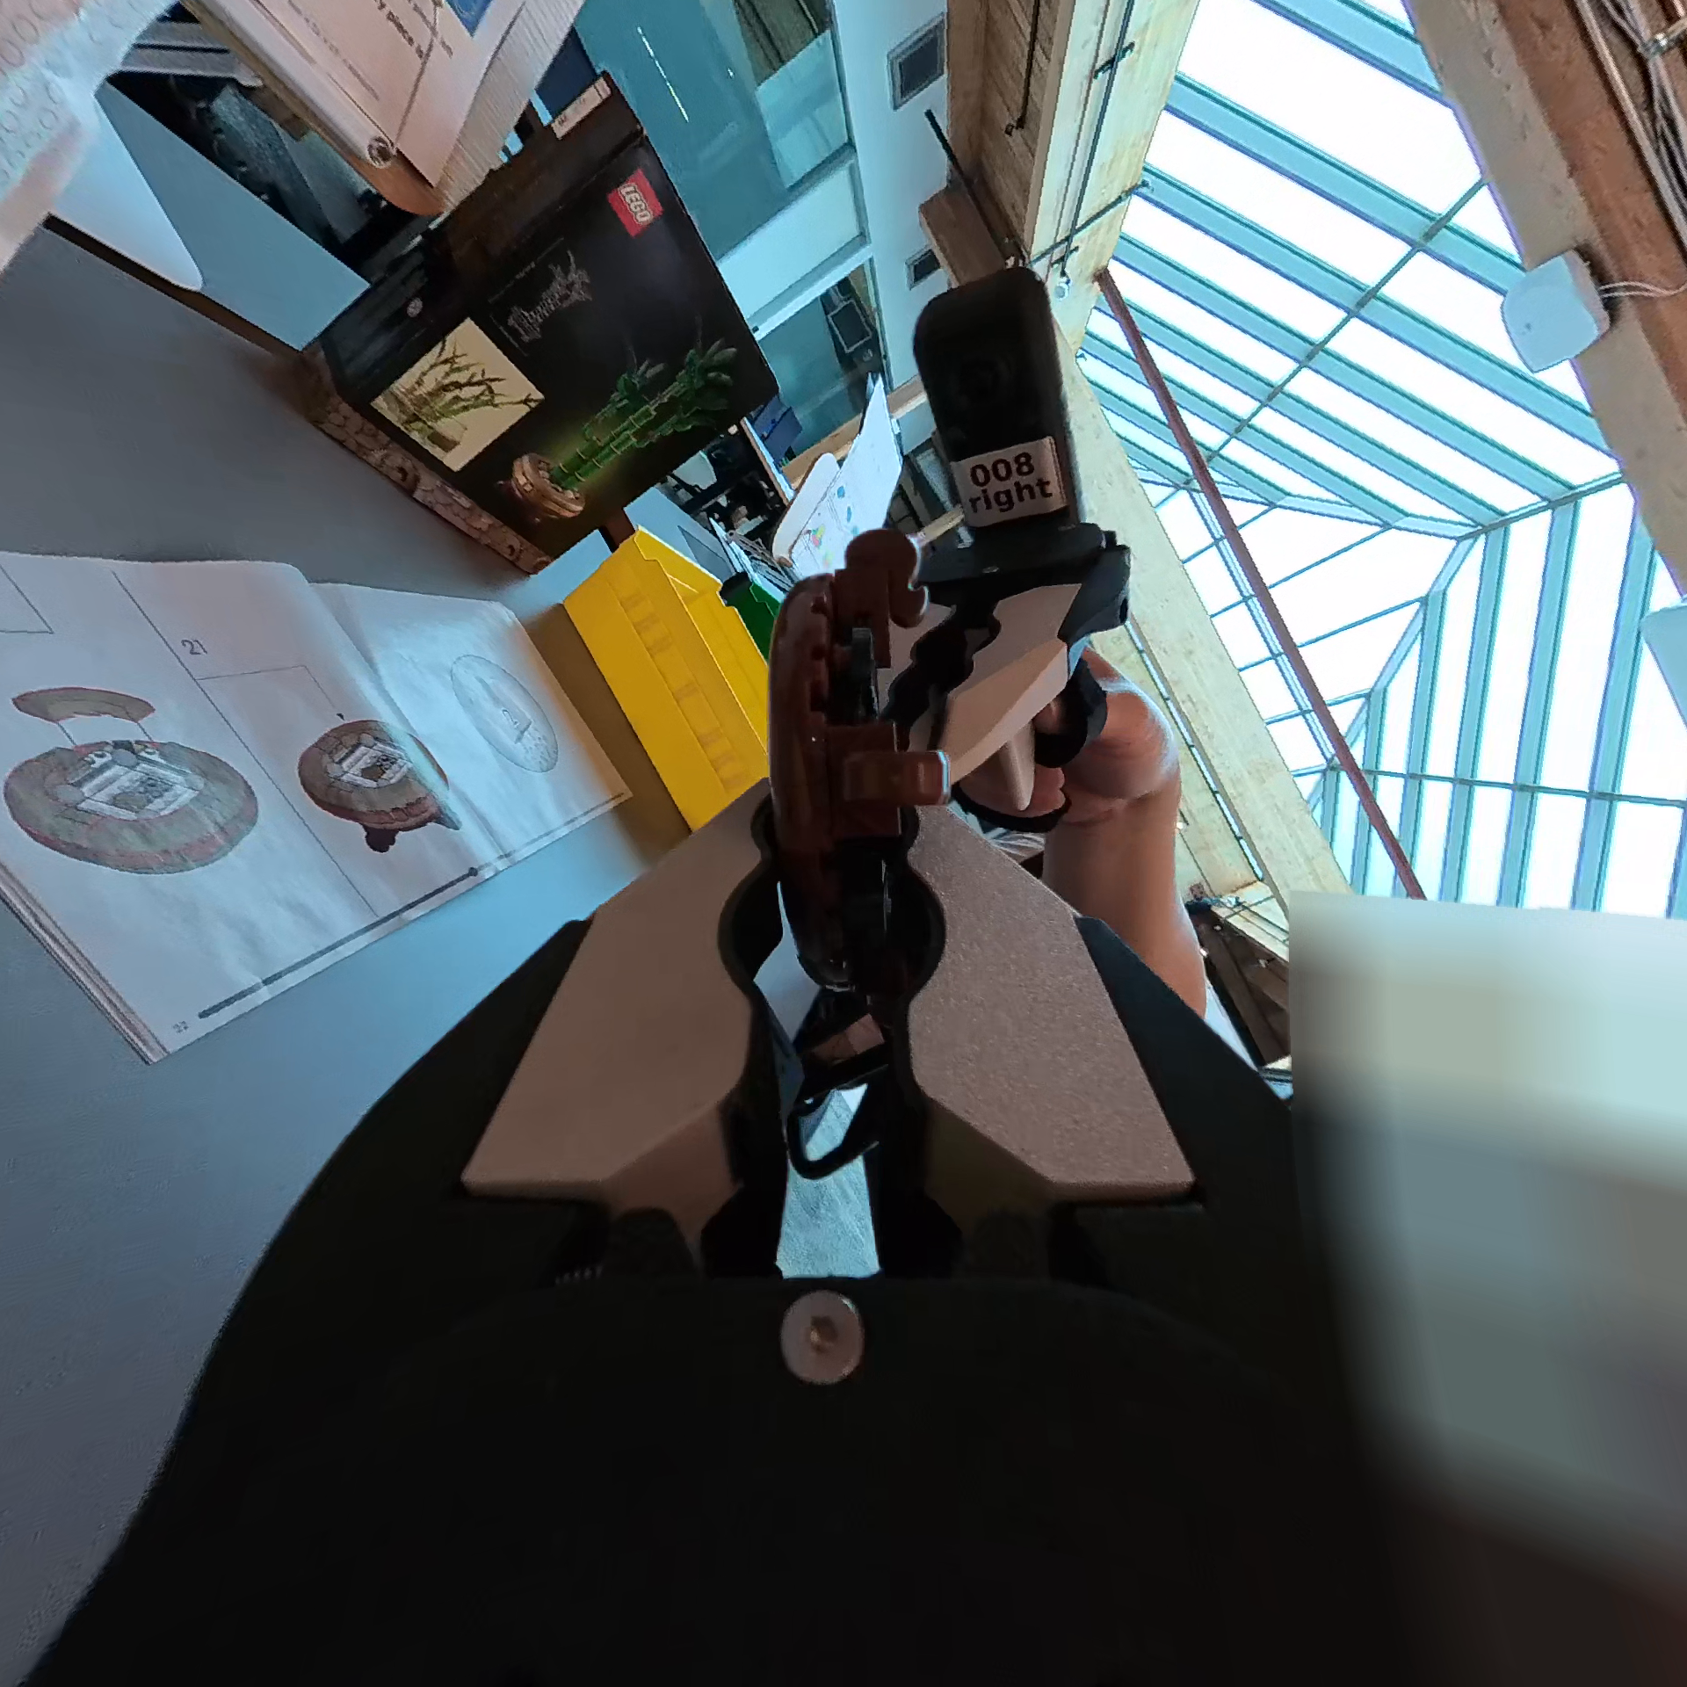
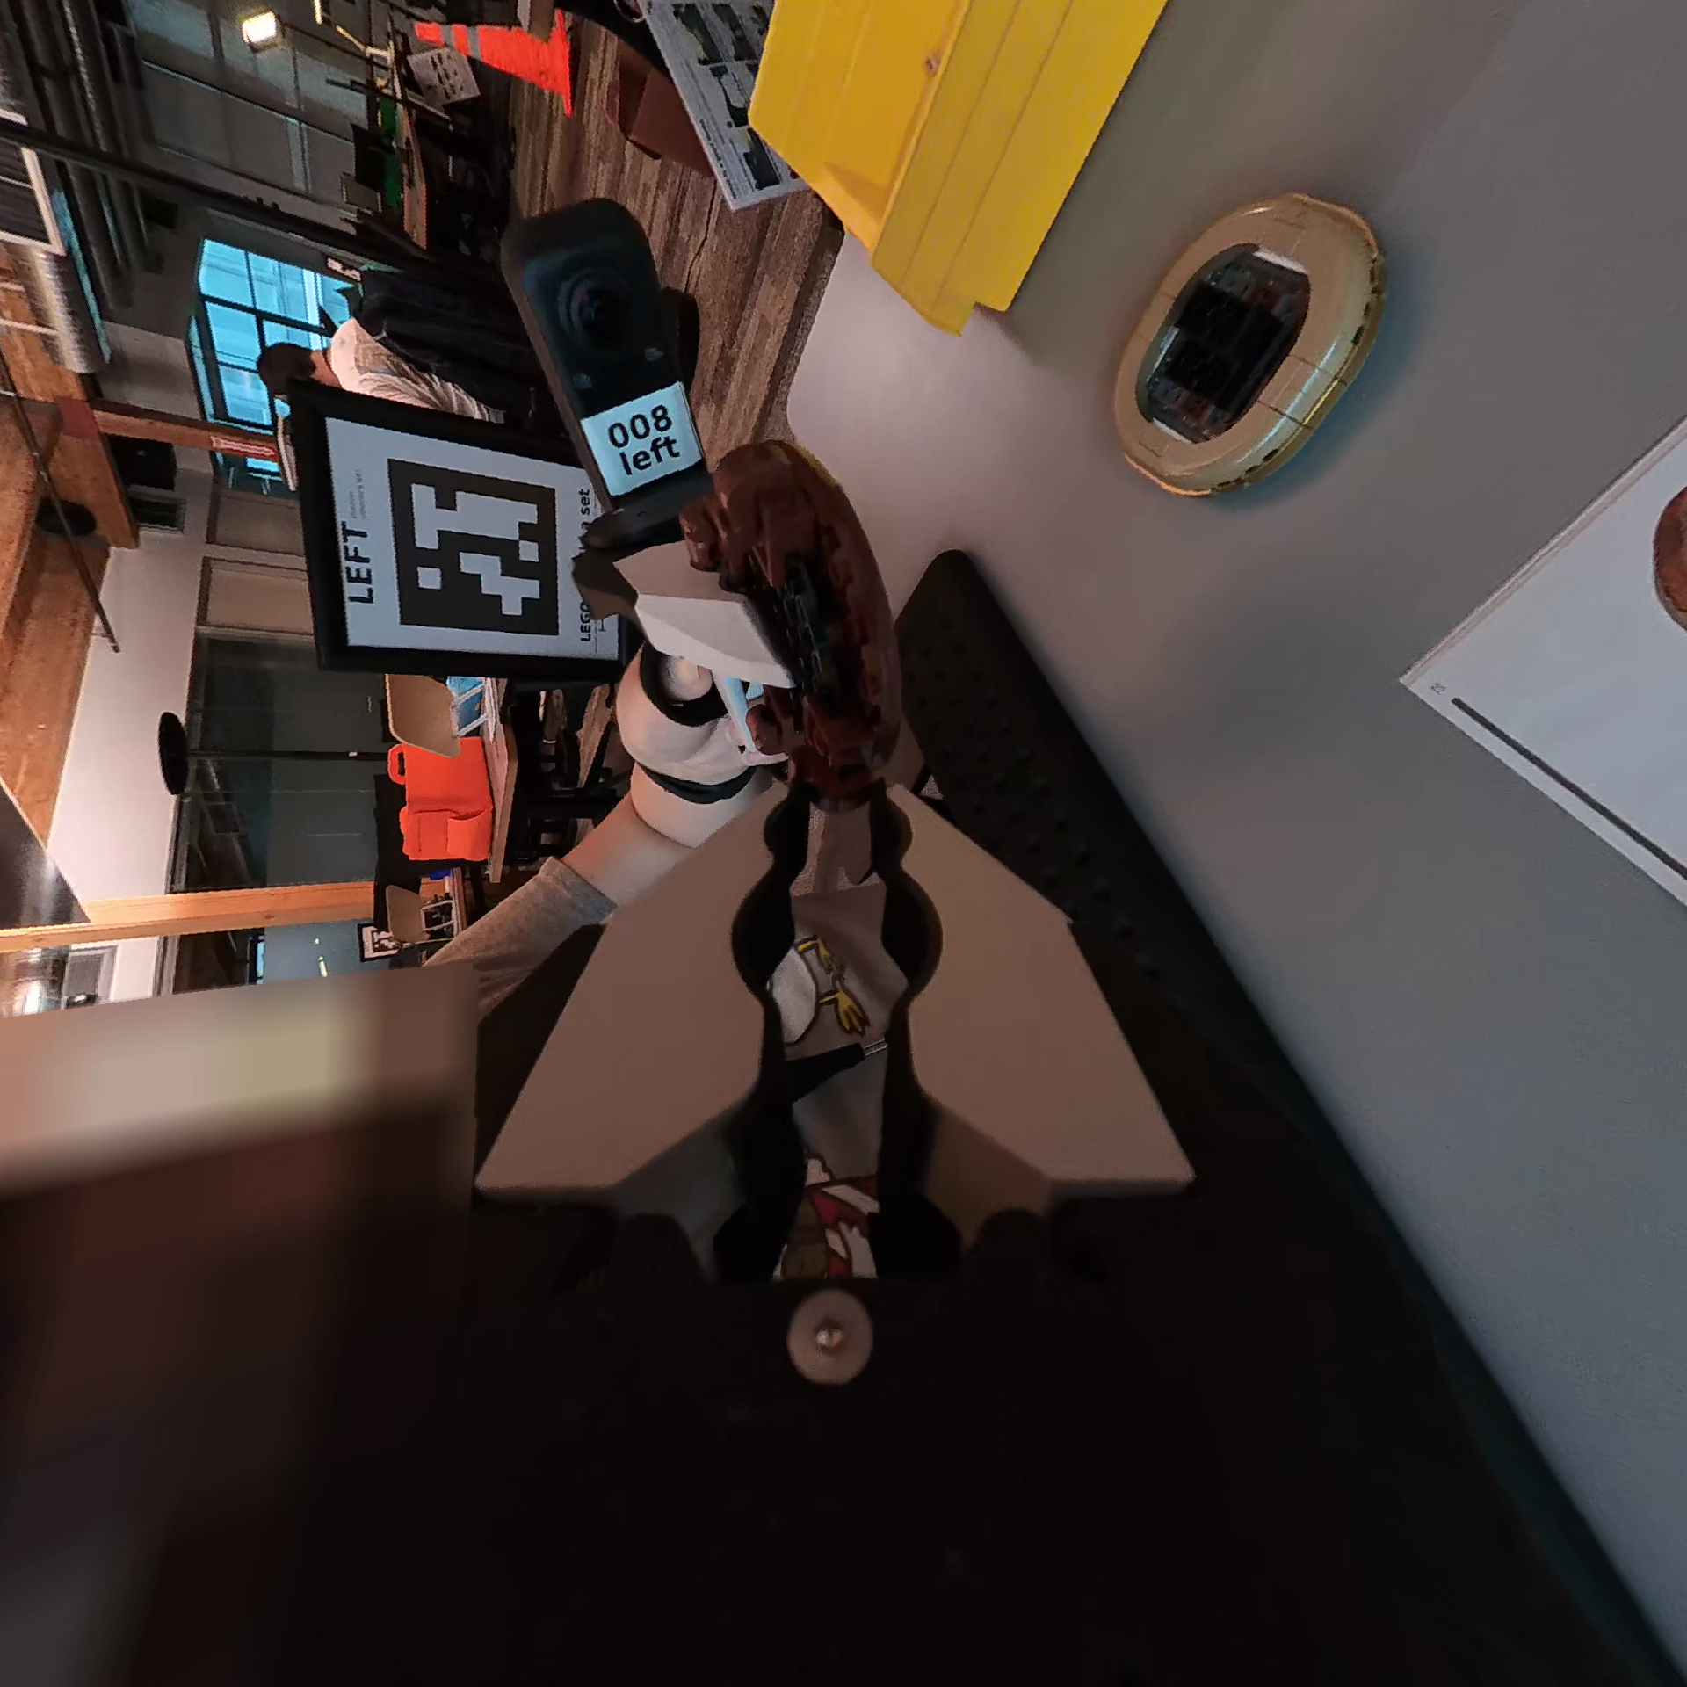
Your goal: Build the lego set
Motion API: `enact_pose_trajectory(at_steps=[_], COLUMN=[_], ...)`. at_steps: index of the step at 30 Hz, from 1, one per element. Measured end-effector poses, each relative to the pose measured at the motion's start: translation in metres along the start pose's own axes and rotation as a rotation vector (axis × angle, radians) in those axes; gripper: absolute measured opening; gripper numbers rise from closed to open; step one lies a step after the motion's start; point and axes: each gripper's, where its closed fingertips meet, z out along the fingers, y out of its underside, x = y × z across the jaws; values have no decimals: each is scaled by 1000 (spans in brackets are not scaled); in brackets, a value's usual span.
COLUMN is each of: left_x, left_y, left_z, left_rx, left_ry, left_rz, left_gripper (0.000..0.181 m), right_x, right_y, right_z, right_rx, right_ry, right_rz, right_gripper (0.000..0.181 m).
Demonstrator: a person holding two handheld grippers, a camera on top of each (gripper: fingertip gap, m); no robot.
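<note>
I hold a round dark-brown lego base (image 1: 803, 694) edge-on in the air above the grey table (image 1: 137, 438). My left gripper (image 1: 840, 822) is shut on its lower rim. My right gripper (image 1: 927, 771) comes in from the right and is shut on a small reddish-brown piece (image 1: 899, 776) pressed against the base's underside. In the right wrist view the base (image 2: 849, 584) stands just past my right gripper (image 2: 840, 812), and the left gripper (image 2: 776, 675) clamps it from the left. A tan oval lego ring with a dark centre (image 2: 1337, 301) lies on the table.
The open instruction booklet (image 1: 274, 776) lies on the table to the left, and shows in the right wrist view (image 2: 1570, 694). A yellow bin (image 1: 675, 675) and the dark lego box (image 1: 548, 365) stand behind it. A black studded mat (image 2: 1050, 822) lies under the grippers. The grippers are tip to tip, or close to it.
</note>
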Motion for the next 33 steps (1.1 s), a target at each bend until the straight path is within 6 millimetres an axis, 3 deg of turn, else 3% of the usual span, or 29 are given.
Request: enact_pose_trajectory(at_steps=[33], left_x=[-16], left_y=[-32], left_z=[-3], left_rx=[280], left_ry=[-91], left_rz=[42], left_gripper=[16], right_x=[8], right_y=[-43], right_z=[1], right_rx=[326], right_ry=[80], right_rz=[-88], right_gripper=[11])
